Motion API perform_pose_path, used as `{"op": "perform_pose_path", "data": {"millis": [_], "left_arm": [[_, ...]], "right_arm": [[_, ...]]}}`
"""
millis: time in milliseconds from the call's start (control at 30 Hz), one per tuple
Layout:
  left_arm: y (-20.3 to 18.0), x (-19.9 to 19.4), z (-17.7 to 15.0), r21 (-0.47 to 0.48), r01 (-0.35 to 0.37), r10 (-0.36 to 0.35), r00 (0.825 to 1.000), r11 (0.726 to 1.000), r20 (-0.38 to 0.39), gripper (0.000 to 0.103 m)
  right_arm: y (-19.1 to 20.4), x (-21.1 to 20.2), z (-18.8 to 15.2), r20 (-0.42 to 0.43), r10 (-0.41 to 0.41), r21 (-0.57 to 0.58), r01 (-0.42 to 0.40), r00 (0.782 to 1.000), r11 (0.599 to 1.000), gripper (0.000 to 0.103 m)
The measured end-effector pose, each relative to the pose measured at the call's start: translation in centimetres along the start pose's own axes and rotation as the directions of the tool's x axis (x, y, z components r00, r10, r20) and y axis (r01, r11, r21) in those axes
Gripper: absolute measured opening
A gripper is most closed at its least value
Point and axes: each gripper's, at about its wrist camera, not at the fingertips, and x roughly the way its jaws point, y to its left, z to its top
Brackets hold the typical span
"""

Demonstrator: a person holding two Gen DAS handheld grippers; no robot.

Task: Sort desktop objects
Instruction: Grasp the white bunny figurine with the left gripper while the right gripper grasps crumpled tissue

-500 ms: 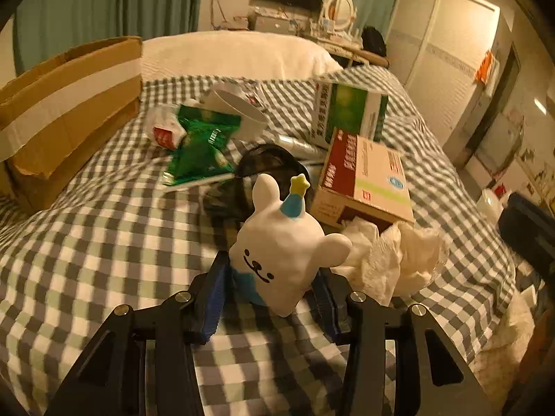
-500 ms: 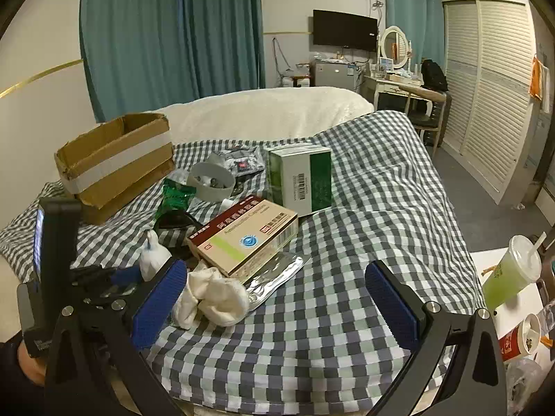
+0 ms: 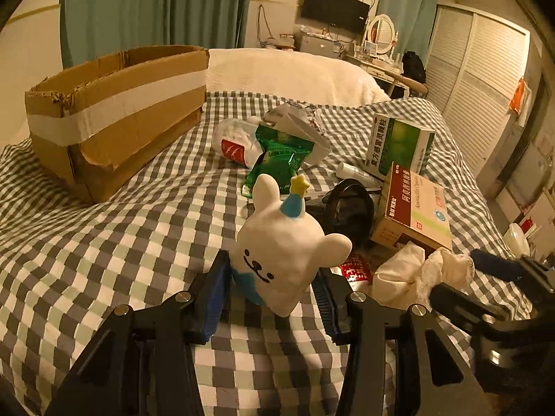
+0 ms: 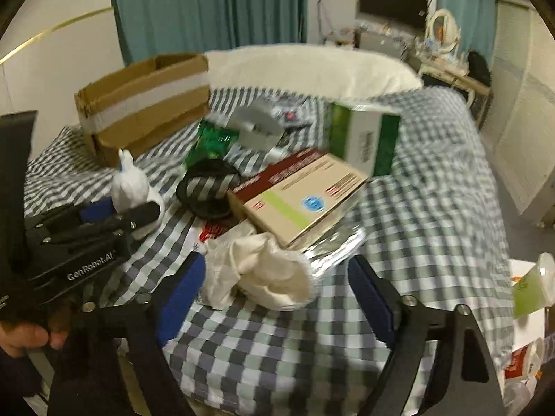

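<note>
A white bunny toy (image 3: 284,249) with a blue party hat and yellow star sits between the blue pads of my left gripper (image 3: 272,298), which is shut on its lower body. From the right wrist view the toy (image 4: 130,182) sticks up out of the left gripper (image 4: 128,208). My right gripper (image 4: 277,291) is open, one finger on each side of a crumpled white tissue (image 4: 263,274) lying on the checked bedspread (image 4: 277,346). The pads do not touch the tissue. The right gripper (image 3: 464,277) also shows low at the right of the left wrist view.
An open cardboard box (image 3: 114,111) stands at the back left. Further back lie a green packet (image 3: 281,159), a red-and-tan medicine box (image 3: 412,208), a green medicine box (image 3: 399,145), a black strap (image 3: 347,208) and a foil sheet (image 4: 333,253). A green drink cup (image 4: 530,287) stands off the bed, right.
The left gripper has swung left with the bunny toy, bringing the cardboard box closer into view. The right gripper has moved forward and down until its fingers flank the white tissue.
</note>
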Motion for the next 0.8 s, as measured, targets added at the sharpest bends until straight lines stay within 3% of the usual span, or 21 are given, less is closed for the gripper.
{"op": "perform_pose_path", "data": {"millis": [167, 300, 800], "left_arm": [[-0.4, -0.1, -0.3, 0.018, -0.010, 0.010, 1.000, 1.000, 0.002, 0.048], [-0.5, -0.3, -0.4, 0.021, -0.008, 0.008, 1.000, 1.000, 0.009, 0.048], [0.0, -1.2, -0.2, 0.002, -0.006, 0.005, 0.999, 1.000, 0.047, 0.048]], "right_arm": [[0.1, 1.4, -0.5, -0.051, 0.033, 0.001, -0.033, 0.998, 0.999, 0.039], [0.2, 0.4, -0.9, -0.017, 0.058, -0.002, -0.058, 0.998, 0.998, 0.017], [0.5, -3.0, -0.9, 0.111, 0.048, -0.021, -0.046, 0.993, 0.999, 0.013]]}}
